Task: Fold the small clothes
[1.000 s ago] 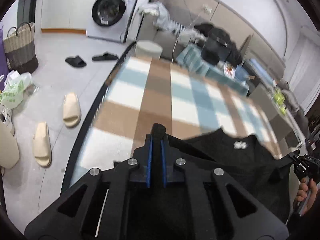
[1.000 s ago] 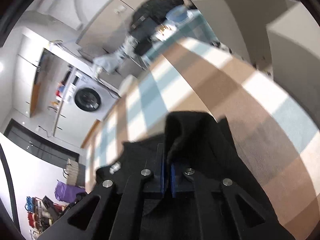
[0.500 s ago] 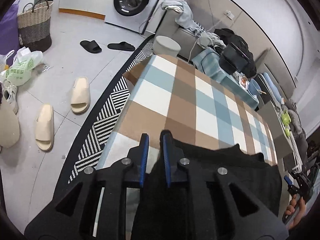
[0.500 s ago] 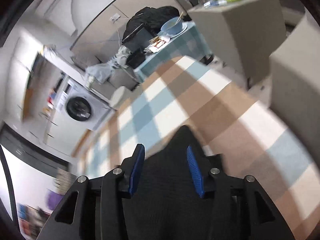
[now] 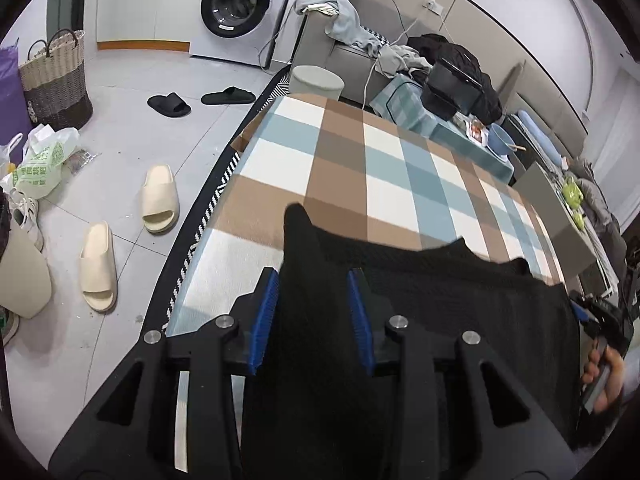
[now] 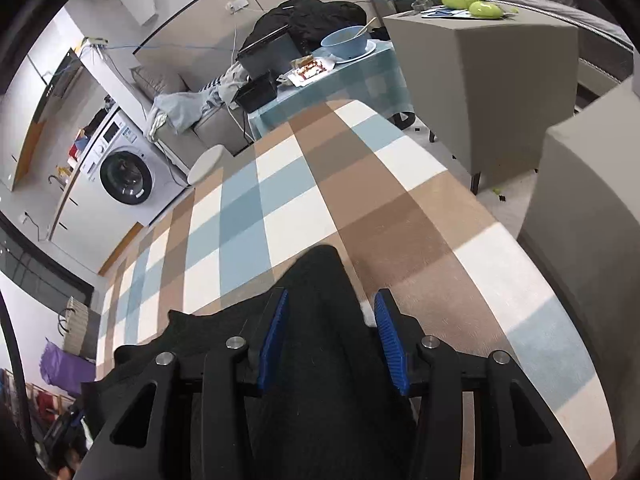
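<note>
A small black garment (image 5: 440, 292) lies flat on the checked brown, blue and white cloth of the table (image 5: 360, 160). My left gripper (image 5: 314, 312) is open, its blue pads either side of the garment's left corner, which lies loose between them. My right gripper (image 6: 332, 332) is open too, pads apart around the garment's right corner (image 6: 320, 280). The garment's middle edge shows in the right wrist view (image 6: 188, 328). The right gripper and the hand on it show at the far right of the left wrist view (image 5: 600, 320).
The table edge drops to a striped rug and floor with slippers (image 5: 160, 196) on the left. A grey box (image 6: 480, 80) and a low table with a blue bowl (image 6: 344, 42) stand beyond the far end. A round stool (image 5: 316, 80) stands at the far corner.
Both grippers were shut on the garment's corners a second ago. Both have opened, letting the corners drop onto the table. The garment now lies flat.
</note>
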Tool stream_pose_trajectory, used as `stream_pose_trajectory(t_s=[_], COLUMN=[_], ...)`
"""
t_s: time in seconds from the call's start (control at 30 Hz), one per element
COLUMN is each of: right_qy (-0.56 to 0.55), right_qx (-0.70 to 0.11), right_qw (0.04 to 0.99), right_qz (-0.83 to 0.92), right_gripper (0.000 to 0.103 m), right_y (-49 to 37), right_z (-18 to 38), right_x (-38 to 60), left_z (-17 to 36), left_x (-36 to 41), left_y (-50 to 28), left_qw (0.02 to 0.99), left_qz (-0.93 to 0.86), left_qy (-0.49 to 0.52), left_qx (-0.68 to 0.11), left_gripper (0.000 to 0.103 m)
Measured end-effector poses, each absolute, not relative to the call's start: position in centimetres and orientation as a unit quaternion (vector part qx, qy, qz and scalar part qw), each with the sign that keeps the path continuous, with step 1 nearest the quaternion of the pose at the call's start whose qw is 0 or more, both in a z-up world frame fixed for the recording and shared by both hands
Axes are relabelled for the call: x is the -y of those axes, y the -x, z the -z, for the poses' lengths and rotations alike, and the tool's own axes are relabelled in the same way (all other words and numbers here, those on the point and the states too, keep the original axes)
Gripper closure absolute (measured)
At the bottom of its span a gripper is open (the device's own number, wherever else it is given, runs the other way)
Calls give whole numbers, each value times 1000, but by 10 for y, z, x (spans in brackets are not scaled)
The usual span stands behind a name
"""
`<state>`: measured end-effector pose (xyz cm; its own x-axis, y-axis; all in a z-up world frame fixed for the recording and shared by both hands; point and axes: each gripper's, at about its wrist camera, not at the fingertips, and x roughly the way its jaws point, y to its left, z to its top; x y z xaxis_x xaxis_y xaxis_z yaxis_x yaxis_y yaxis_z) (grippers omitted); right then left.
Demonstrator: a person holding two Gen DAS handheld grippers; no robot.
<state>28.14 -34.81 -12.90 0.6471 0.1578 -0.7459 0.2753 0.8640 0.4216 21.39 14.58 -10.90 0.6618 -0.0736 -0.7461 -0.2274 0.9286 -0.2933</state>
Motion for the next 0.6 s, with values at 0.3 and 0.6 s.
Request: stream_pose_trajectory(t_s=[0.3, 0.6], right_qy=[-223, -231], right_qx=[-366, -373], right_qw=[903, 899], right_qz=[22, -2], right_gripper=[99, 64], right_y=[-265, -227], right_z=[111, 87], right_x=[346, 334], left_z=[98, 95], left_x=[-141, -127], left_y=[-159, -101], left_qw=[900, 903], left_qz=[-67, -78], left_qy=[172, 158], left_qx=[-396, -392], left_gripper=[72, 68])
